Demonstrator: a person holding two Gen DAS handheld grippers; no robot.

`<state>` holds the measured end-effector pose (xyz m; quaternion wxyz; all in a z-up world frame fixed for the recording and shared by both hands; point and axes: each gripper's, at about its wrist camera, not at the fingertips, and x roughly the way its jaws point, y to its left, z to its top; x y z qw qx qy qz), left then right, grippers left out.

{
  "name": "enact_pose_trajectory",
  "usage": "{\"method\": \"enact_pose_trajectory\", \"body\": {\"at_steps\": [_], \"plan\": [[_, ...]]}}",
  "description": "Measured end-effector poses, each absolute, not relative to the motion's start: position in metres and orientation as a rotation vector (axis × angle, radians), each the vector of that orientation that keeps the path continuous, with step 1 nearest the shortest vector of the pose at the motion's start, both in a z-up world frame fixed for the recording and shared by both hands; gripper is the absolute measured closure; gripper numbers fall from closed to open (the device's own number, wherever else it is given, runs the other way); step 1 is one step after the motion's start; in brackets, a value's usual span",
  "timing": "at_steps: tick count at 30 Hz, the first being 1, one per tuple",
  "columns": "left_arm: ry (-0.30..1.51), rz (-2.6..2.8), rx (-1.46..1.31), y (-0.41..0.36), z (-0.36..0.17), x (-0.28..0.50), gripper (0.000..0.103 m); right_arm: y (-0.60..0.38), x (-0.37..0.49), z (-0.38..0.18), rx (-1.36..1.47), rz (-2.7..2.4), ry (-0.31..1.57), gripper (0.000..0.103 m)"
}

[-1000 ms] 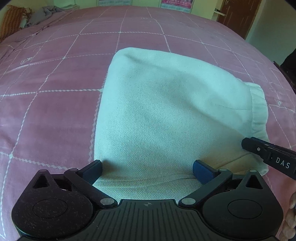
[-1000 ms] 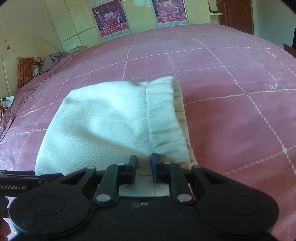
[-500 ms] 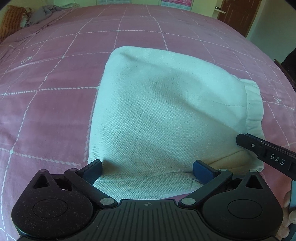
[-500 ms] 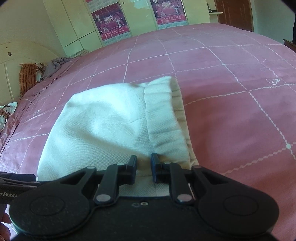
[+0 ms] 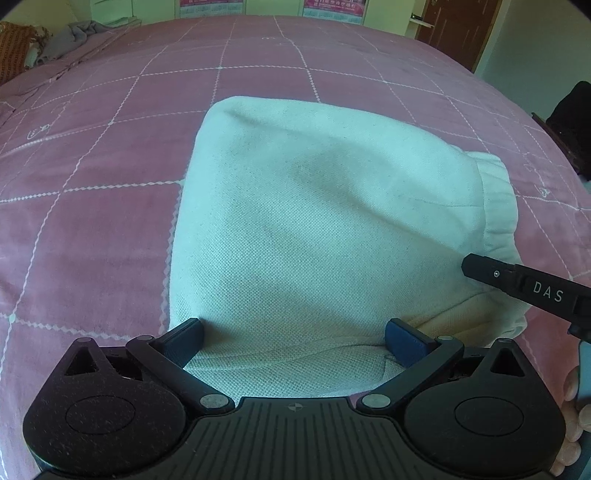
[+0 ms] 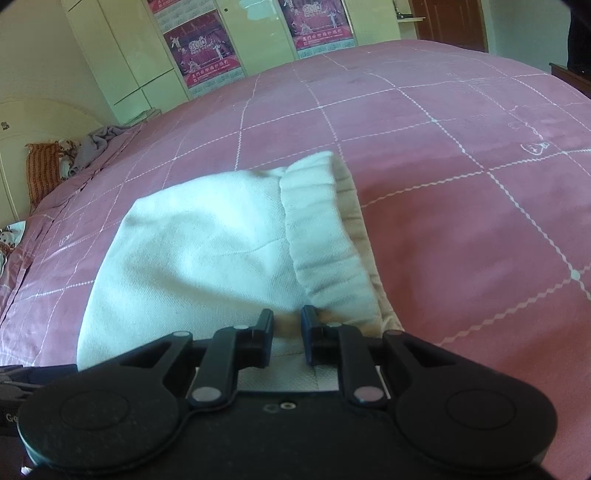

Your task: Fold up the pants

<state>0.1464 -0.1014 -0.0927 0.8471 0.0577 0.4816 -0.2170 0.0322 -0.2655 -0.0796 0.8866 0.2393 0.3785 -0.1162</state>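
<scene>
The white pants (image 5: pixel 325 229) lie folded into a compact bundle on the pink bed, with the ribbed waistband (image 6: pixel 325 236) on the right side. My left gripper (image 5: pixel 293 334) is wide open at the bundle's near edge, its fingers either side of the cloth. My right gripper (image 6: pixel 287 332) is nearly shut, with a narrow gap over the near edge by the waistband; I cannot tell whether it pinches cloth. The right gripper's finger (image 5: pixel 517 282) shows in the left wrist view at the right.
The pink checked bedspread (image 5: pixel 110 206) stretches all around the pants. A grey cloth heap (image 6: pixel 99 142) and an orange pillow (image 6: pixel 42 173) lie at the far left. Wardrobe doors with posters (image 6: pixel 199 55) stand behind; a brown door (image 5: pixel 458 33) is far right.
Both grippers have drawn back and risen a little, so more of the bed shows beyond the pants. The bundle lies as before. The jaws look unchanged.
</scene>
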Motion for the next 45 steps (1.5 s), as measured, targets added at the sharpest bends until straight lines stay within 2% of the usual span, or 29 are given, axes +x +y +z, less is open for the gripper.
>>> {"method": "enact_pose_trajectory", "body": {"at_steps": [12, 13, 15, 17, 20, 22, 23, 24, 25, 29, 31, 32, 33, 35, 40, 42, 45], "plan": [[0.994, -0.489, 0.118, -0.099, -0.097, 0.15, 0.0, -0.255, 0.044, -0.08, 0.451, -0.241, 0.804, 0.085], [0.997, -0.499, 0.115, -0.097, -0.095, 0.15, 0.0, -0.252, 0.045, -0.08, 0.432, -0.249, 0.805, 0.083], [0.998, -0.513, 0.111, -0.093, -0.089, 0.152, 0.0, -0.248, 0.046, -0.078, 0.432, -0.25, 0.803, 0.073], [0.928, -0.49, 0.132, -0.084, -0.074, 0.15, 0.0, -0.244, 0.05, -0.075, 0.408, -0.246, 0.816, 0.066], [0.822, -0.446, 0.13, -0.063, -0.054, 0.159, 0.0, -0.236, 0.053, -0.05, 0.359, -0.268, 0.794, 0.064], [0.888, -0.443, 0.071, -0.048, -0.056, 0.18, 0.0, -0.243, 0.05, -0.035, 0.354, -0.292, 0.746, 0.05], [0.931, -0.438, 0.028, -0.039, -0.06, 0.19, 0.0, -0.248, 0.052, -0.034, 0.343, -0.316, 0.755, 0.023], [0.961, -0.432, -0.017, -0.032, -0.064, 0.198, 0.0, -0.256, 0.055, -0.035, 0.338, -0.332, 0.775, 0.012], [0.981, -0.431, -0.056, -0.025, -0.069, 0.202, 0.0, -0.263, 0.057, -0.038, 0.339, -0.335, 0.798, 0.015], [1.063, -0.445, -0.1, -0.027, -0.092, 0.213, 0.0, -0.281, 0.055, -0.054, 0.368, -0.368, 0.873, 0.015], [1.068, -0.448, -0.068, -0.035, -0.1, 0.21, 0.0, -0.287, 0.05, -0.062, 0.411, -0.392, 0.892, 0.019], [1.066, -0.453, -0.05, -0.04, -0.103, 0.208, 0.0, -0.288, 0.049, -0.065, 0.415, -0.395, 0.91, 0.032], [1.06, -0.454, -0.032, -0.043, -0.105, 0.206, 0.0, -0.288, 0.048, -0.065, 0.408, -0.404, 0.912, 0.038], [1.044, -0.446, -0.017, -0.047, -0.105, 0.201, 0.0, -0.283, 0.041, -0.055, 0.397, -0.408, 0.845, 0.04], [0.942, -0.434, 0.04, -0.059, -0.079, 0.191, 0.0, -0.259, 0.068, -0.02, 0.241, -0.285, 0.74, 0.059], [0.915, -0.459, 0.044, -0.068, -0.07, 0.191, 0.0, -0.249, 0.09, -0.02, 0.209, -0.235, 0.771, 0.071], [0.902, -0.477, 0.092, -0.088, -0.067, 0.195, 0.0, -0.246, 0.115, -0.028, 0.166, -0.251, 0.804, 0.069]]}}
